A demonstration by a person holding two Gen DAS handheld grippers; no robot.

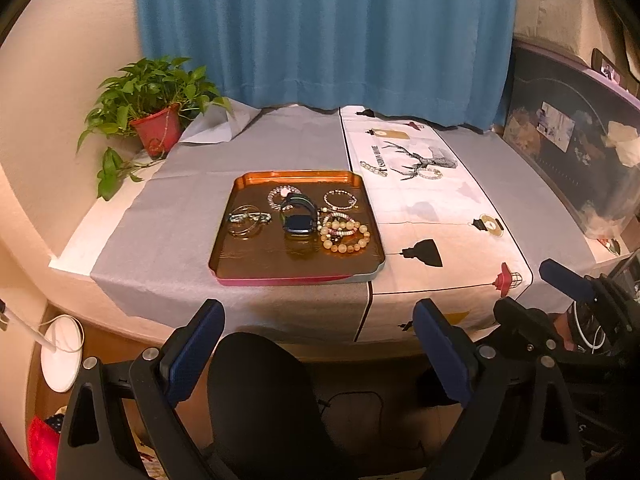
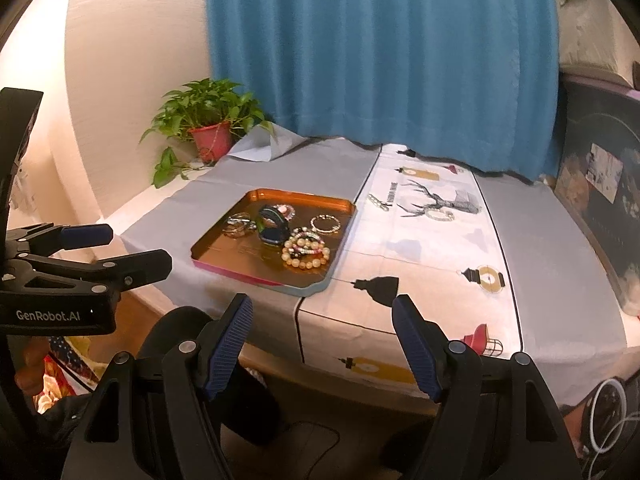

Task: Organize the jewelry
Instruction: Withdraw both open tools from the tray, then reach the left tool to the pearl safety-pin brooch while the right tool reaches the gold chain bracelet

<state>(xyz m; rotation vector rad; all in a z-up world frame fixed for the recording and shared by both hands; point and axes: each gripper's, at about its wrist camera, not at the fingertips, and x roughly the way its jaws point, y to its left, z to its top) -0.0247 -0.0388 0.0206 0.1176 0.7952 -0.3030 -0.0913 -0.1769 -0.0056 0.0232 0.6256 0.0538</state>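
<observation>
An orange tray (image 1: pixel 256 260) (image 2: pixel 224 252) sits on the table and holds several bracelets, a dark watch (image 1: pixel 299 222) (image 2: pixel 273 232) and a big yellow bead bracelet (image 1: pixel 346 236) (image 2: pixel 306 256). Two more bracelets lie on the white printed cloth: a chain one (image 1: pixel 373 169) (image 2: pixel 378 202) and a pale bead one (image 1: pixel 431 173) (image 2: pixel 439 215). My left gripper (image 1: pixel 320 320) is open and empty, held back before the table's front edge. My right gripper (image 2: pixel 324 320) is open and empty, also short of the table. The left gripper also shows at the left of the right wrist view (image 2: pixel 120 248).
A potted plant (image 1: pixel 154 116) (image 2: pixel 210 136) stands at the table's back left. A blue curtain (image 1: pixel 320 32) hangs behind. A dark storage bin (image 1: pixel 580 152) stands at the right. A black chair back (image 1: pixel 256 392) is below the grippers. A white lamp base (image 1: pixel 62 356) lies on the floor.
</observation>
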